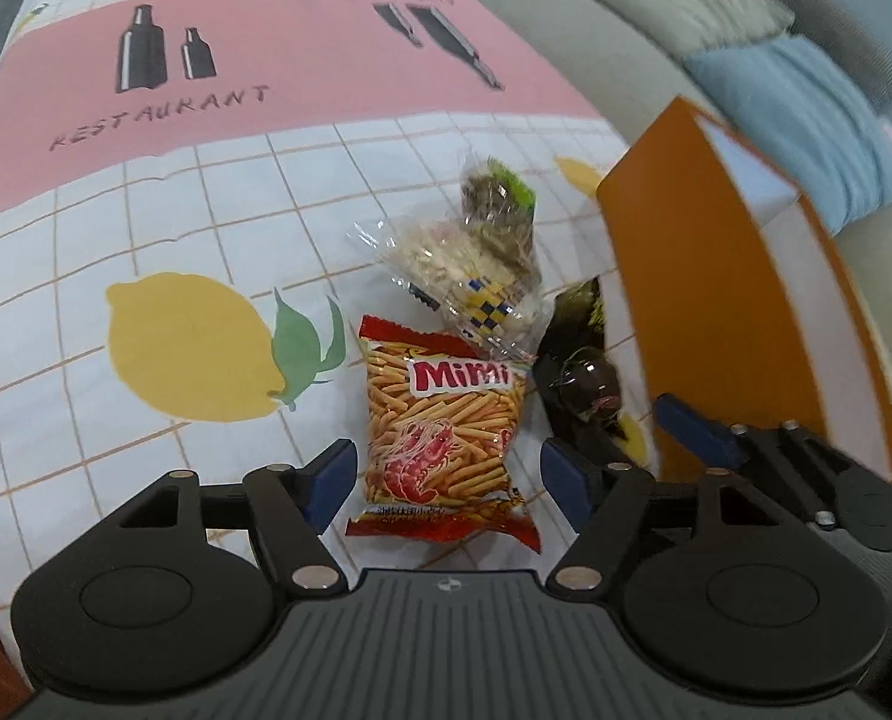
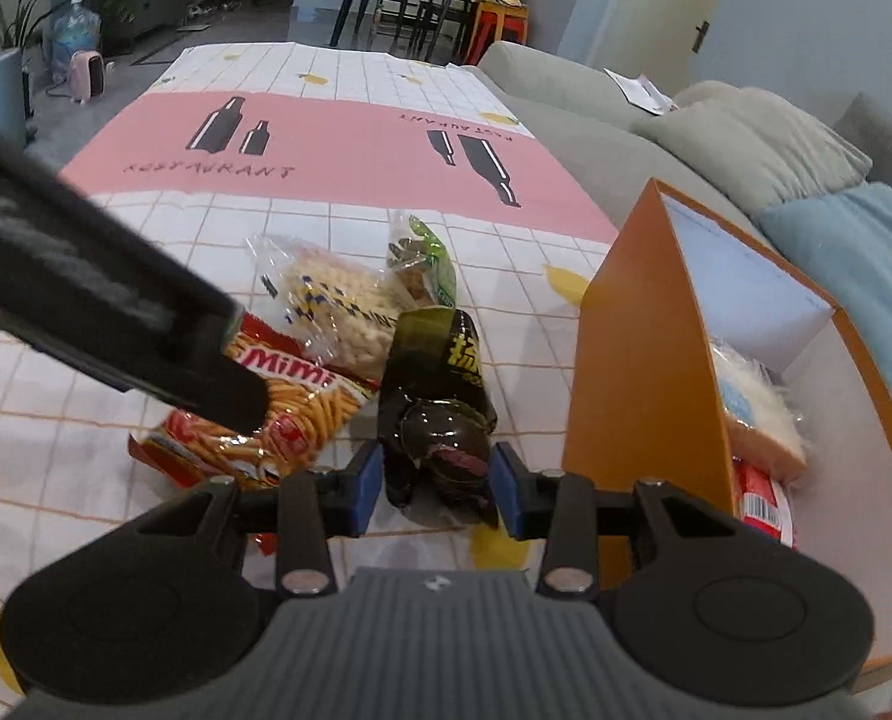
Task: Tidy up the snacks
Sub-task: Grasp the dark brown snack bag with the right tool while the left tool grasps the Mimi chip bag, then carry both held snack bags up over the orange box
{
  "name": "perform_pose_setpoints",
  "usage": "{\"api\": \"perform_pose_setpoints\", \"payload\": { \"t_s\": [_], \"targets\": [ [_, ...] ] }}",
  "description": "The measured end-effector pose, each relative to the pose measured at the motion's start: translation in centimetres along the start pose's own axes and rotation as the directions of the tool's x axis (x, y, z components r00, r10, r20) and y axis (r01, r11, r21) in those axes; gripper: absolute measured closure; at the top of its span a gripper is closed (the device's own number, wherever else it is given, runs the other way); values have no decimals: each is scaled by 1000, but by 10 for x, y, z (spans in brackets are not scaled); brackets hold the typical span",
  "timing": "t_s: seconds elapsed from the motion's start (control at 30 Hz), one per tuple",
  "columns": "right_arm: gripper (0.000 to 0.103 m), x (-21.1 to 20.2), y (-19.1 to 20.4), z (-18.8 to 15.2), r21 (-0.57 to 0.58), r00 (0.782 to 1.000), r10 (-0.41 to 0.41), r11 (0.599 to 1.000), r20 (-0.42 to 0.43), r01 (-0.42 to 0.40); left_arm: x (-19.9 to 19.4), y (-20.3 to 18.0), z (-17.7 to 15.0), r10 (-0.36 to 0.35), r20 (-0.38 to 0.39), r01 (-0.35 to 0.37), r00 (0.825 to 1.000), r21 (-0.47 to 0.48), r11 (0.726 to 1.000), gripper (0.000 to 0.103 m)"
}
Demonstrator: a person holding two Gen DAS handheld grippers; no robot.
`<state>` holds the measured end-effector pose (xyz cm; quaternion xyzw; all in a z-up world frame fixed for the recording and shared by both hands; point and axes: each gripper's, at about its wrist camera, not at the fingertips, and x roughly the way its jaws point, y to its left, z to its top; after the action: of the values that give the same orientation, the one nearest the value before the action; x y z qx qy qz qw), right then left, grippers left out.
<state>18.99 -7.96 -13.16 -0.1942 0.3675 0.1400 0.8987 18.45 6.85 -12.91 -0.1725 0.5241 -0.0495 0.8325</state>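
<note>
- Snack packets loose on the counter (image 2: 116, 420): four — one red Mimi bag (image 1: 443, 438), one clear cracker pack (image 1: 463, 282), one green-tabbed pack (image 1: 496, 204), one dark wrapped packet (image 2: 440, 414).
- Orange box (image 2: 637, 372): one, at 3 o'clock of the packets.
- Packets inside it: two visible.
- Tongs: two pairs.

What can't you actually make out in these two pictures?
- Orange box: its contents are mostly hidden behind the near wall in the right wrist view.
- Mimi bag: partly covered by the left tongs' dark body there.
- Dark wrapper: label too blurred to read in the left wrist view.
</note>
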Motion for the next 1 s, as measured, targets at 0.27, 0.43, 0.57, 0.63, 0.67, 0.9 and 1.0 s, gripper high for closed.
{"api": "perform_pose_setpoints", "payload": {
  "t_s": [0.27, 0.43, 0.57, 0.63, 0.67, 0.9, 1.0],
  "targets": [
    [61, 13, 2, -6, -46, 1000, -15, 999, 7, 15, 27, -6, 7, 44, -69, -44, 997, 1, 999, 21],
    [58, 17, 3, -6, -62, 1000, -20, 998, 14, 20, 33, -7, 11, 58, -70, -58, 996, 5, 998, 25],
    [58, 21, 1, -3, -37, 1000, 9, 999, 16, -8, 28, -4, 11, 55, -77, -53, 996, 18, 998, 38],
    [57, 25, 1, -3, -36, 1000, 16, 999, 17, -16, 25, -1, 11, 62, -85, -61, 994, 14, 998, 41],
    [57, 26, 2, -3, -36, 1000, 20, 999, 19, -19, 22, 1, 10, 67, -88, -66, 994, 10, 998, 43],
    [52, 35, -2, 1, -23, 999, 34, 999, 17, -34, 12, 19, 1, 51, -112, -55, 992, -32, 998, 44],
    [52, 38, -3, 3, -7, 999, 38, 999, 11, -38, 9, 18, 0, 62, -114, -65, 992, -25, 998, 45]
  ]
}}
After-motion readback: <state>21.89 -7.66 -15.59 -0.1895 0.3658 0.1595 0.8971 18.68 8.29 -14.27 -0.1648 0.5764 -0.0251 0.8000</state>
